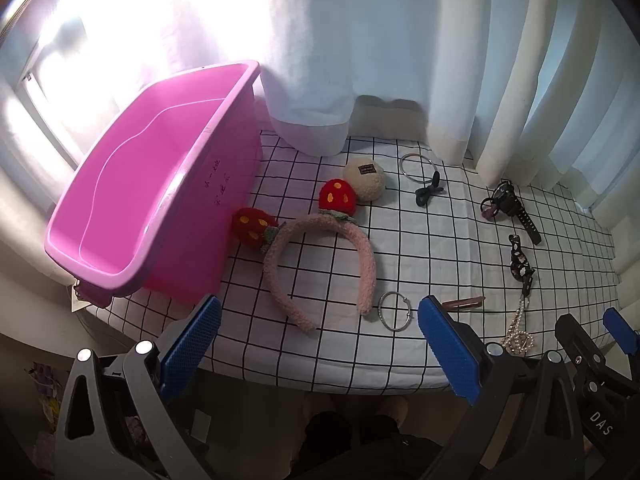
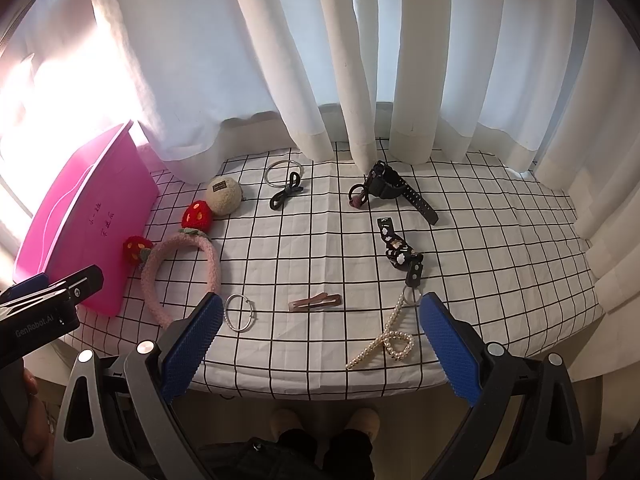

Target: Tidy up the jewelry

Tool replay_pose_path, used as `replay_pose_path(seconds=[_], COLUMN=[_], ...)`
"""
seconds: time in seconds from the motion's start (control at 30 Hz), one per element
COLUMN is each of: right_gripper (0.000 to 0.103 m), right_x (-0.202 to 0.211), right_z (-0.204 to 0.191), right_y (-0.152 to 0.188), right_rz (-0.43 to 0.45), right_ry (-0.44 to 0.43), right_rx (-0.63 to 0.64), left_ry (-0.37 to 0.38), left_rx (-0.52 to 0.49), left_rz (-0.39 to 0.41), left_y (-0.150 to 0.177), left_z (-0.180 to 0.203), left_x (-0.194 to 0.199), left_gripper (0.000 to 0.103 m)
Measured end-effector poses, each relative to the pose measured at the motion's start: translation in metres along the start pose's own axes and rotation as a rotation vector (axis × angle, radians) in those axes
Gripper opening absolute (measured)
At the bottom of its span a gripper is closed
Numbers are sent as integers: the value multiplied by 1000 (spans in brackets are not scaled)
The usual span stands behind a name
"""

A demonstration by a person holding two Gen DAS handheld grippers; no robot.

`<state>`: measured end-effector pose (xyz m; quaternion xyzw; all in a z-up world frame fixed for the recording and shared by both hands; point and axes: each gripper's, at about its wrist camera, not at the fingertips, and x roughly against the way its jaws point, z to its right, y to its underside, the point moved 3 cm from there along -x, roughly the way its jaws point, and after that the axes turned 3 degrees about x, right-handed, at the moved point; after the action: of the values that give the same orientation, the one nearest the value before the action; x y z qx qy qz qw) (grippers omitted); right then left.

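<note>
An empty pink bin (image 1: 132, 200) stands at the table's left; its side shows in the right wrist view (image 2: 88, 224). Spread on the grid cloth are a pink headband with strawberries (image 1: 320, 264) (image 2: 180, 264), a cream pom-pom (image 1: 365, 180), two silver bangles (image 1: 394, 311) (image 1: 416, 166), a black hair tie (image 1: 428, 192), a black watch (image 2: 396, 190), a brown hair clip (image 2: 316, 302), a patterned strap (image 2: 400, 250) and a pearl clip (image 2: 384, 340). My left gripper (image 1: 320, 352) is open and empty above the front edge. My right gripper (image 2: 320, 352) is open and empty, over the clip and pearls.
White curtains (image 2: 320, 80) hang along the table's back and right. The table's front edge (image 2: 312, 392) is just under both grippers. A person's legs and slippers show below it. The right gripper shows at the right of the left wrist view (image 1: 592, 360).
</note>
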<state>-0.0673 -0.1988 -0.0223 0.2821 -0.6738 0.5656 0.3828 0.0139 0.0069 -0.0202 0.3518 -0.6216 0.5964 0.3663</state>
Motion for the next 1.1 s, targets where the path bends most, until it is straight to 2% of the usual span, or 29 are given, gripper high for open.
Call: replay_pose_path(seconds=[1.1], right_gripper=[94], right_x=[3], right_z=[-1], right_y=[5], right_rz=[7], right_ry=[-23], right_rx=[-11], left_ry=[7], left_rx=[1], left_rz=[-9], left_y=[3], left_z=[-2], left_x=[0], left_gripper=[97])
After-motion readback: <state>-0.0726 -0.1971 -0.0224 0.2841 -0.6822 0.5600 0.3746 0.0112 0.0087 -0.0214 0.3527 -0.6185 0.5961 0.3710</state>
